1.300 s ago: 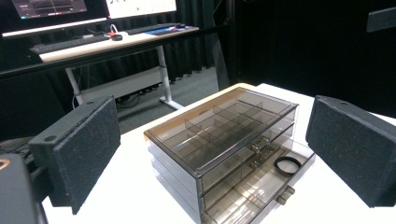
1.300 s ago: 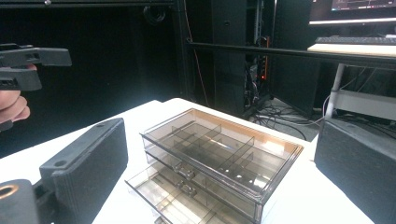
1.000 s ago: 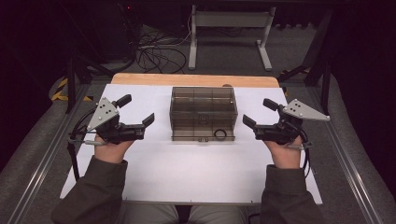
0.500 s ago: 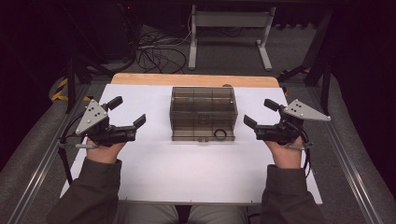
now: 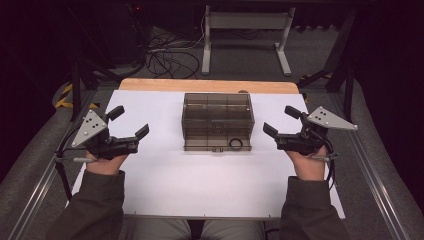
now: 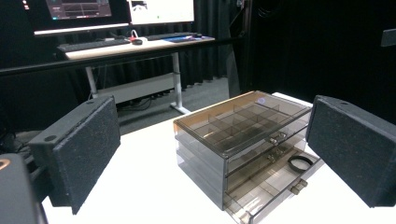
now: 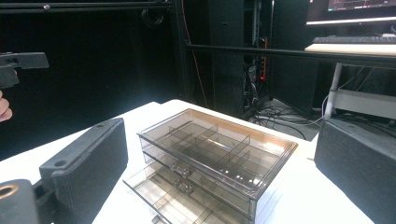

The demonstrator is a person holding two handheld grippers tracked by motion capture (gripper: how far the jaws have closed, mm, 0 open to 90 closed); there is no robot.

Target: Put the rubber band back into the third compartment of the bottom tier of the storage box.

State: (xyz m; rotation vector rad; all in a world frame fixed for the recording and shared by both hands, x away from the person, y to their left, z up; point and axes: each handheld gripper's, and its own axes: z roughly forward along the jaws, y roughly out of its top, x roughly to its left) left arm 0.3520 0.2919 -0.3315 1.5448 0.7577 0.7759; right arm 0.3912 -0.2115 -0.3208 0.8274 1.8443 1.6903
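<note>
While my hands hover above the white table [image 5: 200, 185], my left gripper [image 5: 129, 122] sits at the left of the high view with its jaws spread wide and holding nothing, and my right gripper [image 5: 281, 121] mirrors it at the right, jaws likewise apart and bare. Between them, at the centre of the frame and well apart from both, stands the smoky clear drawer box [image 5: 218, 120]. Its bottom drawer [image 6: 271, 186] is pulled out toward me, and a black ring [image 5: 235, 144] lies in its lower right corner. In the left gripper view the box shows between my two black pads; I can read no brand or label on it. The monitors [image 6: 161, 10] at the upper left there carry writing too small to read.
</note>
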